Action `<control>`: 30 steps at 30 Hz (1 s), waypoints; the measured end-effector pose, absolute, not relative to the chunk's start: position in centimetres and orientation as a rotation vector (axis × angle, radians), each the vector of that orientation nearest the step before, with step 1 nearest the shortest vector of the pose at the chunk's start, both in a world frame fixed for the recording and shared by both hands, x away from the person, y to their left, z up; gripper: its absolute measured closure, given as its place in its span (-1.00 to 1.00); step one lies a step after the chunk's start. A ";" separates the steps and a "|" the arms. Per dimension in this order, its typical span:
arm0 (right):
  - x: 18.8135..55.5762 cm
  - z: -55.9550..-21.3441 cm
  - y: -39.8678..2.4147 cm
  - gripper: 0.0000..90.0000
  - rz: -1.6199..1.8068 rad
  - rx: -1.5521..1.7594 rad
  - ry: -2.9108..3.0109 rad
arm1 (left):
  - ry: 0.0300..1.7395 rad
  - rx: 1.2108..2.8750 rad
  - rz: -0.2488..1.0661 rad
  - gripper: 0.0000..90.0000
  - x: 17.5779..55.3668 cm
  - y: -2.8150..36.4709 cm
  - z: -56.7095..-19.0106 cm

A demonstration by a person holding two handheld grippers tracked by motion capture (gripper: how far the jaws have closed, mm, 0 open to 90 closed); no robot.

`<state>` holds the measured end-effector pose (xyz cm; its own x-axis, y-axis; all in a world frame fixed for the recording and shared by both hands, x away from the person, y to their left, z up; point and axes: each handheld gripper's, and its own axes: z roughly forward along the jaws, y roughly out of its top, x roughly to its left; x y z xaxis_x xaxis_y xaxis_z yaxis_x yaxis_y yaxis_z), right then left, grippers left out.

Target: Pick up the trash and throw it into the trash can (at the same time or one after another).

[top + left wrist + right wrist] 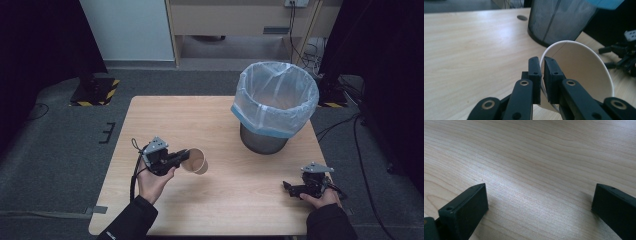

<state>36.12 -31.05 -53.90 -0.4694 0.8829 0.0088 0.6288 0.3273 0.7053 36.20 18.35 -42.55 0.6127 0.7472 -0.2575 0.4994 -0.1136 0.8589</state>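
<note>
A brown paper cup [196, 160] with a white inside hangs tilted a little above the left half of the wooden table [165, 112]. My left gripper [184, 157] is shut on the cup's rim. In the left gripper view its pads [534, 75] pinch the cup [579, 72] wall, one inside and one outside, mouth facing the camera. My right gripper [289, 186] rests low at the table's right front, open; in the right gripper view its two fingers [466, 207] stand wide apart over bare wood with nothing between them.
A mesh waste bin [274, 105] lined with a clear and blue plastic bag stands at the table's back right; its mesh wall [556, 20] rises just beyond the cup. Dark curtains flank the room, and cables lie on the floor at the right.
</note>
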 end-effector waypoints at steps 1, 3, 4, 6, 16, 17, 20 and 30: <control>36.1 -53.9 -31.0 -0.98 0.923 1.340 2.221 | 1.010 1.751 0.298 0.87 36.1 18.5 -42.1; 36.1 -53.9 -31.0 -0.98 0.924 1.340 2.221 | 1.003 1.731 0.305 0.87 36.0 18.6 -41.6; 36.1 -53.9 -31.0 -0.98 0.924 1.340 2.221 | 1.000 1.719 0.308 0.87 36.0 18.7 -41.4; 36.1 -53.9 -31.0 -0.98 0.924 1.340 2.221 | 0.992 1.696 0.315 0.87 36.0 18.9 -40.9; 36.1 -53.9 -31.0 -0.98 0.923 1.339 2.220 | 0.946 1.602 0.362 0.87 36.2 19.3 -37.8; 36.1 -53.9 -31.0 -0.98 0.924 1.340 2.220 | 0.939 1.594 0.367 0.87 36.3 19.2 -37.4; 36.1 -53.9 -31.0 -0.98 0.924 1.341 2.219 | 0.918 1.549 0.384 0.87 36.6 19.2 -36.1; 36.1 -53.9 -31.0 -0.98 0.924 1.340 2.219 | 0.839 1.489 0.438 0.87 37.8 17.7 -31.8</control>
